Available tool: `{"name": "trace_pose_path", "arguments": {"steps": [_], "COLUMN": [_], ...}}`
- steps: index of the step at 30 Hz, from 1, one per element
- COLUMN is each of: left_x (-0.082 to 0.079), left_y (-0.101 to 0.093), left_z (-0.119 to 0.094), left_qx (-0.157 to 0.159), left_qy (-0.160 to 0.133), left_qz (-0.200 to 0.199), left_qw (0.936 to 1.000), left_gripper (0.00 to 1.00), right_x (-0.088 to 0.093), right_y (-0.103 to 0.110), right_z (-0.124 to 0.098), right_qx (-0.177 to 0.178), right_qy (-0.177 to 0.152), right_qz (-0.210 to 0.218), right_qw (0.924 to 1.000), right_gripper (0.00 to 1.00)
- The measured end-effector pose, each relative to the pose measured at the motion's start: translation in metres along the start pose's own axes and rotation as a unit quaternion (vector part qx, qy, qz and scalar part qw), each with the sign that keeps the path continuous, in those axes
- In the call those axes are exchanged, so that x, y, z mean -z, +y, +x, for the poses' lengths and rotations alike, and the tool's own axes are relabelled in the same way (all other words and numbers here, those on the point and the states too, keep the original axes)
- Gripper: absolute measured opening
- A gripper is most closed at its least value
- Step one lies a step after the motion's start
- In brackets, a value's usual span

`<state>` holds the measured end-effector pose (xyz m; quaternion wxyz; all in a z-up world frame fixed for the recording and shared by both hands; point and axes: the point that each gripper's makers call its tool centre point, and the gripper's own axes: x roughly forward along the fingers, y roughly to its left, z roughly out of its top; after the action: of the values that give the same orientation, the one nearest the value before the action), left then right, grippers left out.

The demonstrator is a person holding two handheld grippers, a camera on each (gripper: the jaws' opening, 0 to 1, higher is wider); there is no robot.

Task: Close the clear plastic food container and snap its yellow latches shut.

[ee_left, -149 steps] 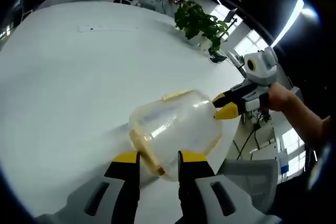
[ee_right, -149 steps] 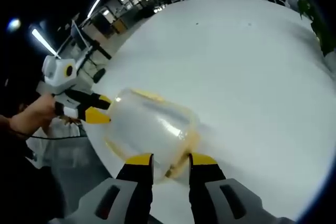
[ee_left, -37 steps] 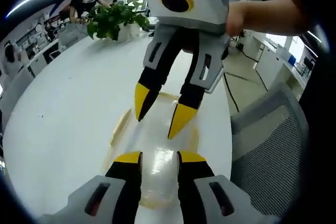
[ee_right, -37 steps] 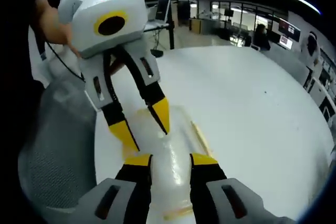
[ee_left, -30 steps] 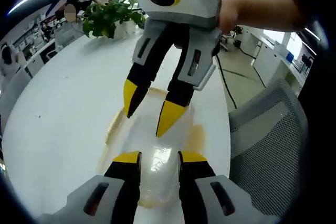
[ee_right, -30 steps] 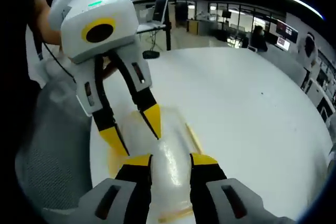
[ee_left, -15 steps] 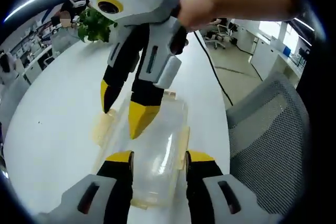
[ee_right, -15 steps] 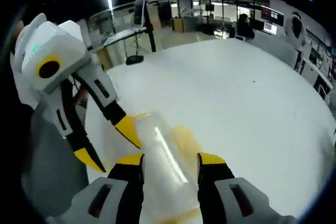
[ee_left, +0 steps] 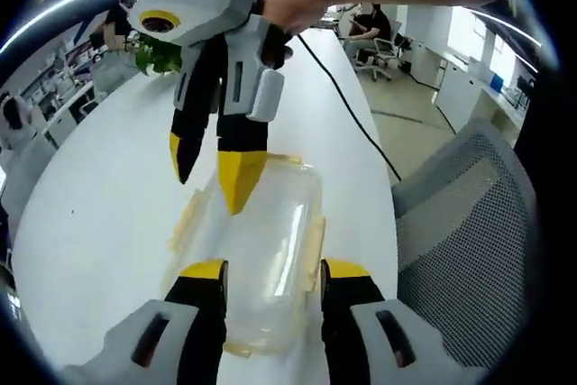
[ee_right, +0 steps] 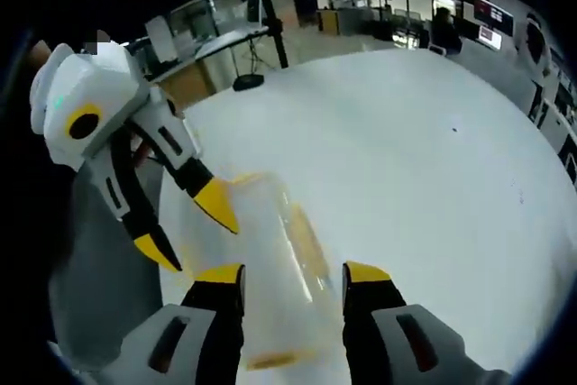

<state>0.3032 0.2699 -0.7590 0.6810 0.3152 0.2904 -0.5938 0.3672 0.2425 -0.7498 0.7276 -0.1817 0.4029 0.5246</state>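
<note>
white table (ee_left: 99, 214), container (ee_left: 261, 250) between hand-held gripper (ee_left: 270, 270) jaws

Food container (ee_left: 266, 250): near end hidden between and behind the left gripper (ee_left: 269, 270)'s jaws, part of its far end covered by the right gripper (ee_left: 212, 173)'s yellow tips; whether its yellow latches (ee_left: 312, 241) are snapped shut cannot be told. In the right gripper view the container (ee_right: 270, 268) is blurred, its edges smeared, its near end cut off behind the jaws. Mesh chair (ee_left: 460, 223): cut off at the picture's edge; potted plant (ee_left: 155, 51) mostly hidden behind the right gripper; people at the far desks (ee_left: 365, 29) too small to tell apart.
</note>
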Motion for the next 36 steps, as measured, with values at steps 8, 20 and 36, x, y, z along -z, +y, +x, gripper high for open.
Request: {"name": "trace_pose_path", "arguments": {"steps": [8, 20, 36], "left_x": [0.002, -0.006, -0.004], "left_y": [-0.008, -0.008, -0.009], "left_z": [0.005, 0.023, 0.028], "left_qx": [0.0, -0.027, -0.071], "left_qy": [0.059, 0.116, 0.137], "left_qz": [0.125, 0.161, 0.167], "left_qw": [0.9904, 0.9798, 0.9739], "left_gripper": [0.42, 0.44, 0.44], "right_x": [-0.002, -0.012, -0.004], "right_y": [0.0, -0.007, 0.002], "right_z": [0.007, 0.025, 0.036], "right_qx": [-0.034, -0.079, -0.115], "right_qy": [0.074, 0.148, 0.199], "right_qz": [-0.068, -0.093, -0.082], "right_qw": [0.9944, 0.9815, 0.9698], "right_gripper": [0.38, 0.33, 0.24]}}
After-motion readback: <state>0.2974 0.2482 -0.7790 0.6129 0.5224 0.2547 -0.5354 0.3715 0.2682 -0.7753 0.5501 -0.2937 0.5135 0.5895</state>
